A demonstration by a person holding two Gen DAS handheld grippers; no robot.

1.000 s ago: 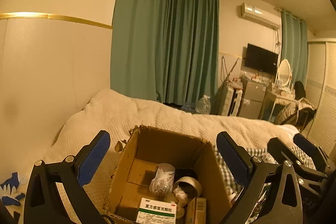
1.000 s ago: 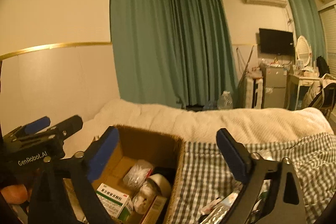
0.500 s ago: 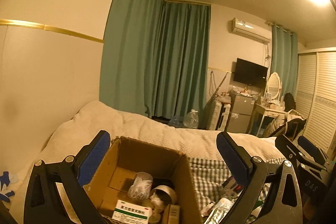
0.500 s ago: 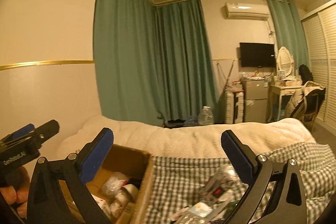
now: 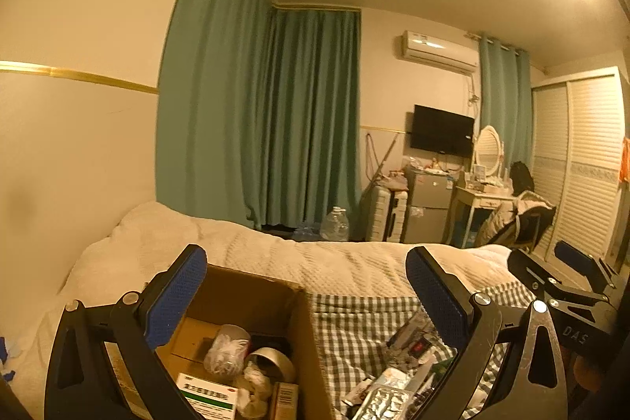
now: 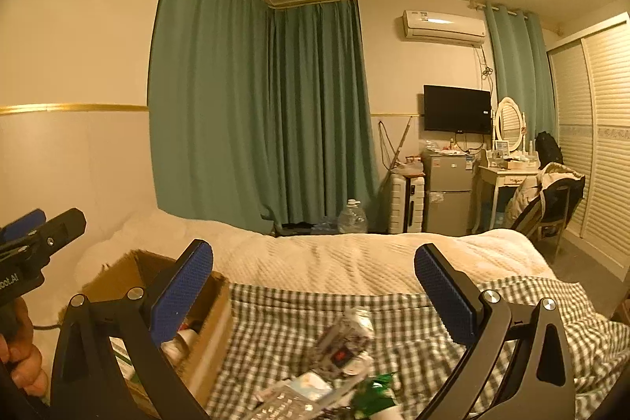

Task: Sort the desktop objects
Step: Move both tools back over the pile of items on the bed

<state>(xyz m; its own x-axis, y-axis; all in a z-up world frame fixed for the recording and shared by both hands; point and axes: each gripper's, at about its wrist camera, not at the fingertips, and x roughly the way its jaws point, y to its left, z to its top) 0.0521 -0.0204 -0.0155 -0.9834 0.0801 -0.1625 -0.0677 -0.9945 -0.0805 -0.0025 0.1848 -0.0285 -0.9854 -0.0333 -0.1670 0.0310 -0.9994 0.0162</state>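
Observation:
An open cardboard box (image 5: pixel 260 306) sits on the bed at lower left and holds a green-and-white medicine box (image 5: pixel 208 398), a roll of tape (image 5: pixel 271 361) and a plastic bag (image 5: pixel 226 349). It also shows in the right wrist view (image 6: pixel 214 325). A pile of loose packets (image 6: pixel 338 353) lies on the checked cloth (image 6: pixel 393 313) to its right; the pile also shows in the left wrist view (image 5: pixel 405 369). My left gripper (image 5: pixel 305 298) is open and empty above the box's right side. My right gripper (image 6: pixel 313 294) is open and empty above the pile.
The bed has a cream blanket (image 5: pixel 315 262). Green curtains (image 5: pixel 256 124) hang behind it. A water jug (image 6: pixel 352 221), a suitcase, a small fridge (image 6: pixel 449 195), a dressing table and a chair stand at the far right. A wall runs along the left.
Both grippers have tilted upward and shifted right. The box has slid left and lower in both views, and the pile on the checked cloth has come into view.

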